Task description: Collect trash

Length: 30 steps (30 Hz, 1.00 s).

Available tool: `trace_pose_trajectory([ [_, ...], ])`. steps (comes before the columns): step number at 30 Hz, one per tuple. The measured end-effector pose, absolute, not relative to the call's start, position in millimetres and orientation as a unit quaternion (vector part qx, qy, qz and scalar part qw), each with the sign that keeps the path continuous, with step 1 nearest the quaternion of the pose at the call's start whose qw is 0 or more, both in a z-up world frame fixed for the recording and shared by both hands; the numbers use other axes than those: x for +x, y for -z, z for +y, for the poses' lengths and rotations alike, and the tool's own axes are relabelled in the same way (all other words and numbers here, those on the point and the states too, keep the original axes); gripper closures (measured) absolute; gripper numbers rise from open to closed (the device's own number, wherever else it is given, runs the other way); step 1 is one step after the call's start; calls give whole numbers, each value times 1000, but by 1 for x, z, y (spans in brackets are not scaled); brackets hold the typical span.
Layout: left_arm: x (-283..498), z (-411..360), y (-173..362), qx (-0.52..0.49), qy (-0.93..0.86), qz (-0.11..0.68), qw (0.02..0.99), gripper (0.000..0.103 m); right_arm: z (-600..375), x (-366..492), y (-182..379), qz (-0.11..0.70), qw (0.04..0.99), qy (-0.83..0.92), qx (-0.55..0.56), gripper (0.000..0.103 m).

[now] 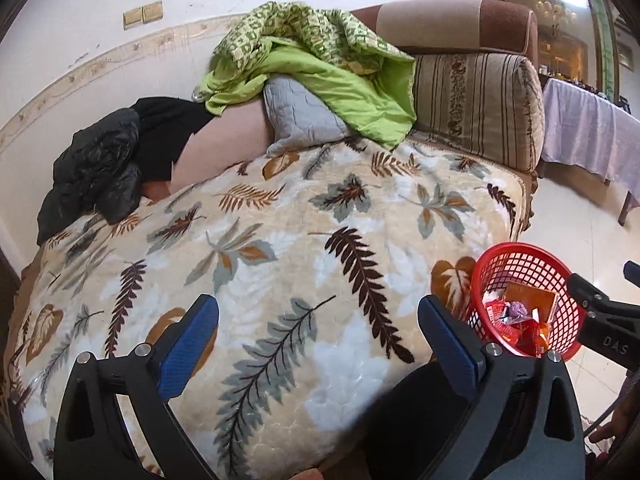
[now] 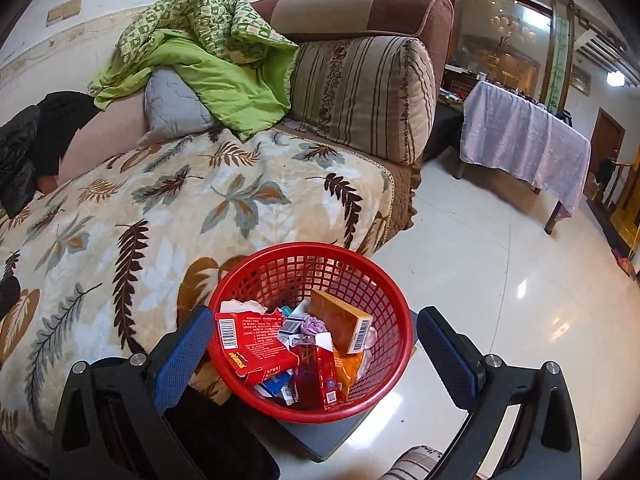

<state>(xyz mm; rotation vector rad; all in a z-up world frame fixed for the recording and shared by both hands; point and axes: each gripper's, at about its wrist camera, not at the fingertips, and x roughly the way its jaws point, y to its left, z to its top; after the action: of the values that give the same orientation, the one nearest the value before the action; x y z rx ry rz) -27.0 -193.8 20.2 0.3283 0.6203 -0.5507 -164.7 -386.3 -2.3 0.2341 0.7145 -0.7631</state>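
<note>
The left gripper (image 1: pixel 318 344) tilts down over the leaf-patterned blanket (image 1: pixel 280 232) on the sofa (image 1: pixel 472 92), its blue-padded jaws spread wide with only blanket between them. The right gripper (image 2: pixel 314 356) also angles downward, jaws spread wide, with the red mesh basket (image 2: pixel 280 272) below and between its fingers but not touched by the pads. The basket sits on a grey stool (image 2: pixel 332 436) just beside the sofa's edge and holds the collected trash: a torn red carton (image 2: pixel 256 344) with a barcode and small print too fine to read, an orange-brown box (image 2: pixel 340 320) with a barcode on its end, a dark red pack (image 2: pixel 316 372), crumpled wrappers. In the left view, the right gripper's black arm bears the letters "DAS".
</note>
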Motion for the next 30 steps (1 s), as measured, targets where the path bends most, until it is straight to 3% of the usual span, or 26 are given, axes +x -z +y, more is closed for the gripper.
trace_pose_trajectory([
  [30,-34,-195,-17,167,272,296,900,4,-387,-162,6,346,858,360,118,1],
])
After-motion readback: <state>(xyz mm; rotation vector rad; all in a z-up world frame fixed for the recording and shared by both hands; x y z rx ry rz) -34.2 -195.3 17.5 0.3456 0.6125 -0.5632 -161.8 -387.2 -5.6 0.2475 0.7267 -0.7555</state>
